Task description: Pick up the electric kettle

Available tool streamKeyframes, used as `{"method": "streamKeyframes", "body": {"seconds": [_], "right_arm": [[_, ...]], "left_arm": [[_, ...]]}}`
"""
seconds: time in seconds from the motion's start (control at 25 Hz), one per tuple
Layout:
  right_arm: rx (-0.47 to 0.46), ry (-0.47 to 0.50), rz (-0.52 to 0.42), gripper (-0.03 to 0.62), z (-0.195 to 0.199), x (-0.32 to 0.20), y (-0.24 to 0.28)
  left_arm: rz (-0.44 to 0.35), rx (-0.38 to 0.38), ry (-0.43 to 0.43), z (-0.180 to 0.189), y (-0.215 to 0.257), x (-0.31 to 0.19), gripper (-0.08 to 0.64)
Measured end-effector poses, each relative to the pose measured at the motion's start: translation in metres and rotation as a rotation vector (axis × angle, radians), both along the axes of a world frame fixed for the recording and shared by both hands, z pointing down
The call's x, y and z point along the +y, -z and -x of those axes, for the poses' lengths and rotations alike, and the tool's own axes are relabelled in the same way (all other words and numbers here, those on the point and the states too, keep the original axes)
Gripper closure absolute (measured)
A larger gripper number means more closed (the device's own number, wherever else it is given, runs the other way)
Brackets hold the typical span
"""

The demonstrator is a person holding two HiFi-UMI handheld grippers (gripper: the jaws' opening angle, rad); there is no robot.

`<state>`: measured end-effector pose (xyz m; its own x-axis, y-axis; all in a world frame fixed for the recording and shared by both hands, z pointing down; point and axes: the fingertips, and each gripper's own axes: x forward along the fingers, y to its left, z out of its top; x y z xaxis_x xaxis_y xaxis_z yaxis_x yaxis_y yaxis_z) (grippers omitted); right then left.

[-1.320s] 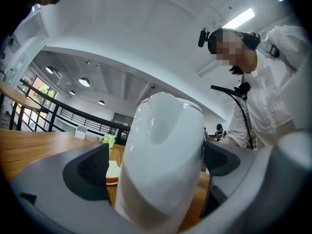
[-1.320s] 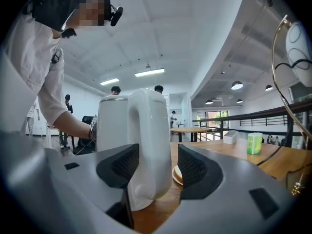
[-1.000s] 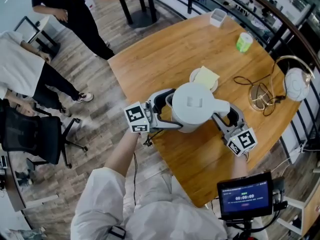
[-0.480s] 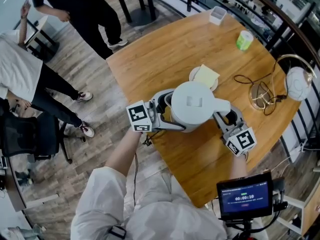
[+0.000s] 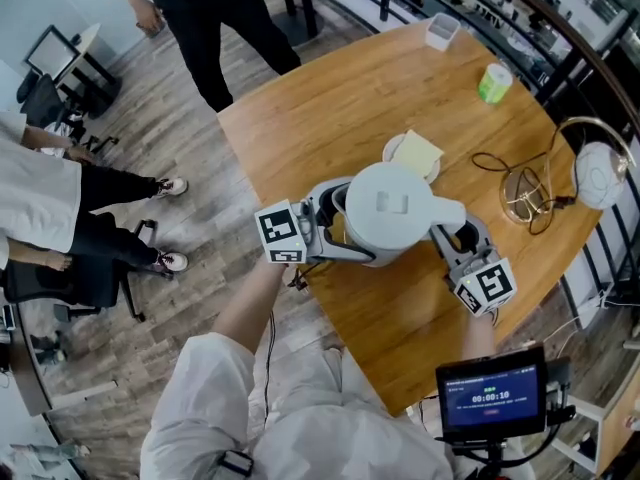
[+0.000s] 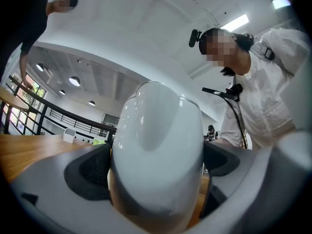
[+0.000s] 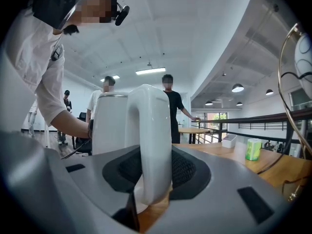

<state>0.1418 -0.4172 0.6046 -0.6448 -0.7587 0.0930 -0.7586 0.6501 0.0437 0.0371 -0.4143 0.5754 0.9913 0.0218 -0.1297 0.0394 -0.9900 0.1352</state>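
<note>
The white electric kettle (image 5: pixel 390 213) stands near the front edge of the wooden table (image 5: pixel 330 98). My left gripper (image 5: pixel 335 223) reaches in from the left. In the left gripper view its pads (image 6: pixel 92 167) sit against both sides of the kettle's rounded spout (image 6: pixel 156 145). My right gripper (image 5: pixel 455 236) comes from the right, and its jaws are closing. In the right gripper view the kettle's handle (image 7: pixel 155 130) stands upright between the dark pads (image 7: pixel 187 172) and touches both. Both grippers point roughly level.
Behind the kettle lies a white plate with a yellow napkin (image 5: pixel 412 155). A round wire base with a black cord (image 5: pixel 522 193) and a white lamp (image 5: pixel 598 176) are at the right. A green cup (image 5: pixel 492 83) and a white box (image 5: pixel 441 31) stand far back. People stand at the left.
My left gripper has edged slightly toward the kettle. The kettle and the right gripper stay in place. The bystanders at the left have walked to new spots.
</note>
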Motion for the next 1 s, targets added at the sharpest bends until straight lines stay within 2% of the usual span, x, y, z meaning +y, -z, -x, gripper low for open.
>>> {"method": "streamKeyframes", "body": {"seconds": [0.32,0.48,0.76,1.0], "right_arm": [[-0.003,-0.003,-0.018,0.457,0.003,0.008,0.052],[0.003,-0.013,-0.036,0.457,0.002,0.014,0.065],[0.004,-0.016,-0.063,0.457,0.001,0.030,0.129],[-0.006,-0.017,-0.080,0.457,0.002,0.044,0.162]], "left_arm": [[0.001,0.019,0.012,0.004,0.050,0.008,-0.021],[-0.009,0.016,0.006,0.003,0.060,0.014,-0.021],[-0.024,0.037,0.008,0.002,0.123,0.031,-0.021],[-0.031,0.040,0.009,0.003,0.156,0.045,-0.020]]}}
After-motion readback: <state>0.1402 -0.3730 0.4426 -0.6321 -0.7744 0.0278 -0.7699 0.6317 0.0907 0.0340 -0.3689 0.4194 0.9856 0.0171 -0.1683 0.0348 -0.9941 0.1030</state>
